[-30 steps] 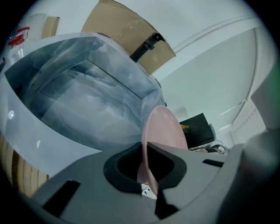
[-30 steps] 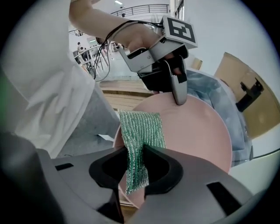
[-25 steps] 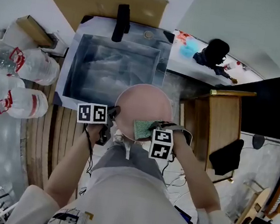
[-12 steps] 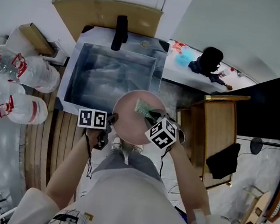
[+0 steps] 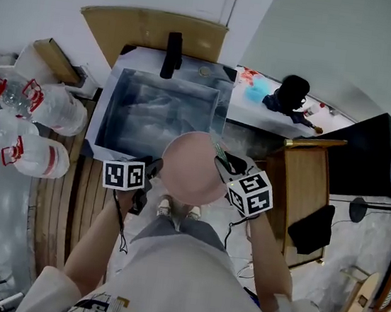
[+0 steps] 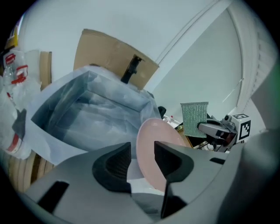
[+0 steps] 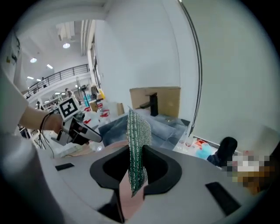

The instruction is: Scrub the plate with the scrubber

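Grip on the plate (image 5: 190,167) eased, scrubber (image 7: 138,131) lifted clear
My left gripper (image 5: 152,171) fingers (image 6: 114,162) have just opened, apart around the plate rim above the sink (image 5: 106,118) front edge; my right gripper (image 5: 220,158), clamped on the scrubber, has swung off the plate face.

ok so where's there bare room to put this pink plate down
The steel sink basin under the black faucet is bare. The white counter right of it is cluttered; clear plastic water jugs crowd its left.
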`<state>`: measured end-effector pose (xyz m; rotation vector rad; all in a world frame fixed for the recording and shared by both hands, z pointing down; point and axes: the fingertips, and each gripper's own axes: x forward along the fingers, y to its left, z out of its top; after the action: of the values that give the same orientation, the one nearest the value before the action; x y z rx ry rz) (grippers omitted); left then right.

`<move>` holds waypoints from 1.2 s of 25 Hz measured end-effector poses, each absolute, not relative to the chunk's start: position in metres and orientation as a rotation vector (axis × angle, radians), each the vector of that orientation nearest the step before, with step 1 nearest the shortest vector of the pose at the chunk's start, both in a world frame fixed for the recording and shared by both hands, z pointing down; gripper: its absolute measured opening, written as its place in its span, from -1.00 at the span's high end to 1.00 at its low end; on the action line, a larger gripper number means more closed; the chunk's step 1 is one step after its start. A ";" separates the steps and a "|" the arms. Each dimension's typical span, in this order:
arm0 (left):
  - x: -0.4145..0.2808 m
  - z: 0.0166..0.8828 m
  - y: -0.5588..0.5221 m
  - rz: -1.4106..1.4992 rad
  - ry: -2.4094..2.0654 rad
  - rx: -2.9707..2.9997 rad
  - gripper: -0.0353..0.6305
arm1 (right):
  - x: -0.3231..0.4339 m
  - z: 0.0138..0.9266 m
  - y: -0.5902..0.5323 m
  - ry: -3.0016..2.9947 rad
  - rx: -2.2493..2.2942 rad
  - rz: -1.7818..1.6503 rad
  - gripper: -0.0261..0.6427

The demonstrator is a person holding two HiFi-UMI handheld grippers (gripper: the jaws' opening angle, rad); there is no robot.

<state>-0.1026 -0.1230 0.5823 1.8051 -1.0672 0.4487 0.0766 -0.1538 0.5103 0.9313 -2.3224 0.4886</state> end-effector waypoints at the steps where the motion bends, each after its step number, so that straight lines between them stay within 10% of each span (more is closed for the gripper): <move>1: -0.104 0.569 -0.128 0.440 -1.088 1.844 0.36 | 0.077 0.498 -0.156 -2.355 0.966 0.490 0.59; 6: -0.105 0.499 -0.156 0.410 -1.204 2.067 0.67 | 0.073 0.431 -0.163 -2.522 1.091 0.446 0.59; 30: -0.115 0.248 -0.128 0.113 -1.622 2.708 0.82 | 0.064 0.205 -0.095 -2.904 1.357 -0.007 0.58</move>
<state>-0.1152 -0.1282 0.2479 2.7085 -1.6216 0.1129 0.0639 -0.0947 0.2045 1.3571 -2.9044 -0.0070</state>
